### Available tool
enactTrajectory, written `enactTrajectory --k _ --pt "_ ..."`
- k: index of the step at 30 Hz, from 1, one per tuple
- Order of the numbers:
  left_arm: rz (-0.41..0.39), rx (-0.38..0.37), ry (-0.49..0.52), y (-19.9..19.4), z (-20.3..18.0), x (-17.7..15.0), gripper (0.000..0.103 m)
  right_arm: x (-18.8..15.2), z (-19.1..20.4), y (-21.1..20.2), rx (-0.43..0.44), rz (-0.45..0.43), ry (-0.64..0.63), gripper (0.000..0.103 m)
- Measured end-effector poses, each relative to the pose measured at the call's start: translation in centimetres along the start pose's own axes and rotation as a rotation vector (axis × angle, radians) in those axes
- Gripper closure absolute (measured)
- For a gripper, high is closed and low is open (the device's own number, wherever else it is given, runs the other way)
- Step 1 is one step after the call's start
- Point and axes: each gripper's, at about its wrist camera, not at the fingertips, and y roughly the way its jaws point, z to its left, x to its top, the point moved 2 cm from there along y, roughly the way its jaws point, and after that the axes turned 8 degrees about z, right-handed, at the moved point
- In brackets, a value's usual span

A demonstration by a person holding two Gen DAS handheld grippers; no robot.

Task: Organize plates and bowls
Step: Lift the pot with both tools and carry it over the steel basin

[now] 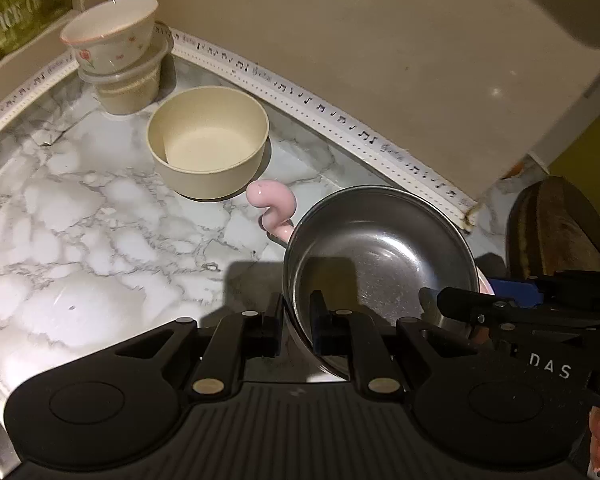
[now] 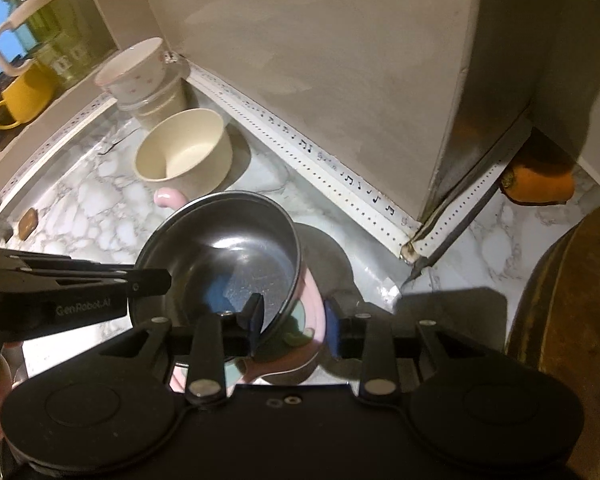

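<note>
A steel bowl (image 1: 380,256) (image 2: 220,256) sits tilted inside a pink handled bowl (image 2: 304,320), whose pink handle (image 1: 270,204) sticks out at the far side. My left gripper (image 1: 296,320) is shut on the steel bowl's near rim, one finger inside and one outside. My right gripper (image 2: 294,320) straddles the rims of both bowls on the other side, jaws apart with a gap to the pink wall. A cream bowl (image 1: 208,148) (image 2: 184,152) stands behind. A flowered bowl (image 1: 112,36) (image 2: 134,70) sits on a stack of clear tubs in the corner.
The marble counter (image 1: 80,220) ends at a wall with a music-note trim strip (image 1: 320,108). A wooden board (image 2: 572,300) stands at the right. A yellow mug (image 2: 20,98) and a green jug (image 2: 40,8) are on the left ledge. An orange object (image 2: 540,186) lies under the cabinet.
</note>
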Motion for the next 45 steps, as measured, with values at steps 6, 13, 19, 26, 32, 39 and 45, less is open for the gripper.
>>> enactTrajectory --k 6,13,19,26,32,39,45 --pt "-0.004 0.009 0.032 -2.9 -0.4 -1.8 0.09 -1.5 0.8 -2.0 0.015 -0.017 -0.01 0.071" --pt "-0.025 0.009 0.058 -6.5 -0.4 -4.2 0.09 -3.4 2.3 -5.1 0.029 -0.037 -0.033 0.07" --pt "-0.037 0.005 0.052 -9.0 0.0 -6.3 0.09 -5.0 3.6 -7.1 0.051 -0.05 -0.048 0.07" --pt "-0.04 0.0 0.052 -11.6 0.8 -9.4 0.09 -6.9 5.4 -9.0 0.072 -0.062 -0.078 0.07" --pt "-0.024 0.006 0.036 -12.7 2.0 -12.1 0.09 -8.7 7.3 -9.9 0.088 -0.067 -0.104 0.071" --pt "-0.003 0.009 0.016 -12.9 3.6 -14.8 0.09 -10.7 9.5 -10.5 0.108 -0.064 -0.139 0.071" --pt "0.041 0.03 0.026 -12.0 4.5 -16.9 0.09 -12.4 10.9 -9.7 0.126 -0.035 -0.147 0.071"
